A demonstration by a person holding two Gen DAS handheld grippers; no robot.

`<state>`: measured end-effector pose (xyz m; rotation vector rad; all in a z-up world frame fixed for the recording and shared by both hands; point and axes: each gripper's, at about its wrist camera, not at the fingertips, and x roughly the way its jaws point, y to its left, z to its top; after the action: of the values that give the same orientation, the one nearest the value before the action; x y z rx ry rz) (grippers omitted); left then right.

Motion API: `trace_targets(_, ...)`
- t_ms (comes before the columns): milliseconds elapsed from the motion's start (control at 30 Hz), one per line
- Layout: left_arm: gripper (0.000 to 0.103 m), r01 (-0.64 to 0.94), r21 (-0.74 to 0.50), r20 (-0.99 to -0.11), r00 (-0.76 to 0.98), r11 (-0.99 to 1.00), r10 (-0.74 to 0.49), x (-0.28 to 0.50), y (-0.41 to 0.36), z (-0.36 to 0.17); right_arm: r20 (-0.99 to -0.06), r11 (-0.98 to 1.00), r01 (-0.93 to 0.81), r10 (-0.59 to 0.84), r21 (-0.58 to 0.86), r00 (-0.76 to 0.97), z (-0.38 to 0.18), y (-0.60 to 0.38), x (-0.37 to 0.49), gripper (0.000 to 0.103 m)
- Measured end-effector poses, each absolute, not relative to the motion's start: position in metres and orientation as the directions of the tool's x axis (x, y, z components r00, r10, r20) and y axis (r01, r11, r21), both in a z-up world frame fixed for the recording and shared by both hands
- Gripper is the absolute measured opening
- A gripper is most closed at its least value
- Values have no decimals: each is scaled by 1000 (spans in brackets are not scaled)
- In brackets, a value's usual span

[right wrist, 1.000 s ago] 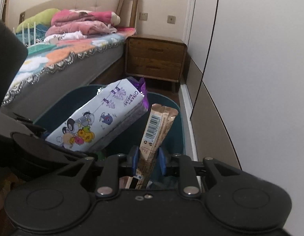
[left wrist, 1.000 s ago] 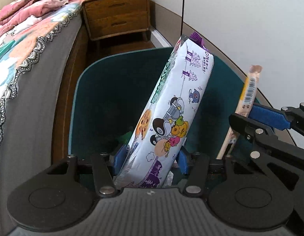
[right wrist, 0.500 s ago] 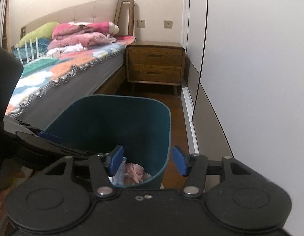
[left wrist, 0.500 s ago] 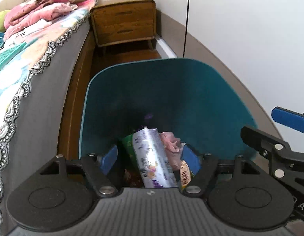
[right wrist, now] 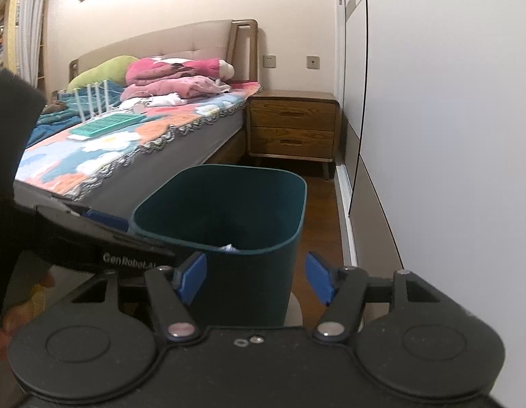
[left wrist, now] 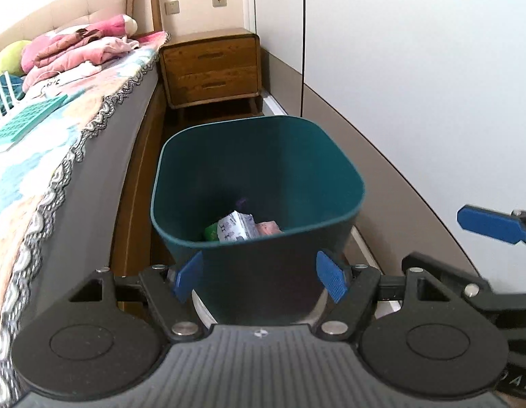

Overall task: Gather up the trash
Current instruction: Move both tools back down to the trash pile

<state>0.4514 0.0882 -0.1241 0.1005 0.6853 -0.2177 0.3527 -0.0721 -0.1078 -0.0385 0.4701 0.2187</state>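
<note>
A teal bin point(left wrist: 263, 170) stands on the floor between the bed and the wardrobe wall. At its bottom lie a white cartoon-printed packet point(left wrist: 234, 227), a pink crumpled piece point(left wrist: 268, 229) and something green point(left wrist: 211, 231). My left gripper point(left wrist: 259, 278) hangs open and empty in front of the bin's near wall. My right gripper point(right wrist: 255, 280) is also empty, its jaws still opening, in front of the bin point(right wrist: 228, 197). Only a white scrap point(right wrist: 228, 248) of the trash shows over the rim there. Each gripper shows at the edge of the other's view.
The bed point(left wrist: 75, 142) with a patterned cover runs along the left, with pink bedding and a teal tray on it. A wooden nightstand point(right wrist: 291, 132) stands beyond the bin. The white wardrobe wall point(left wrist: 416, 85) closes the right side. A person's hand point(right wrist: 1, 329) shows at the far left.
The left gripper let go of the cartoon packet and the right let go of the stick sachet; both dropped into the bin. Both grippers opened and drew back and up from the bin.
</note>
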Motion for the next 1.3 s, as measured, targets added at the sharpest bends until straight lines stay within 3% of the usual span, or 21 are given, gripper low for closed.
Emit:
trace_targets(267, 73, 230, -14, -659, 730, 973, -182, 408, 85, -142, -451, 977, -205, 205, 51, 869, -136, -82, 311, 76)
trace_targets(367, 81, 226, -39, -682, 706, 973, -191, 395, 86, -157, -464, 980, -184, 200, 81, 863, -155, -86, 300, 86)
trace_targets(733, 81, 223, -83, -724, 656, 971, -213, 358, 94, -226, -561, 981, -143, 192, 132, 805, -231, -103, 266, 90)
trace_targets(933, 87, 214, -126, -738, 633, 969, -236, 343, 95, -267, -634, 987, -130, 158, 90, 757, -274, -109, 252, 91)
trace_targets(1033, 98, 207, -150, -757, 605, 967, -247, 338, 95, -294, -671, 989, -131, 146, 73, 727, -300, -110, 244, 92)
trace_targets(1300, 98, 184, -225, -871, 403, 957, -283, 327, 94, -386, -782, 987, -158, 92, -8, 616, -380, -114, 225, 92)
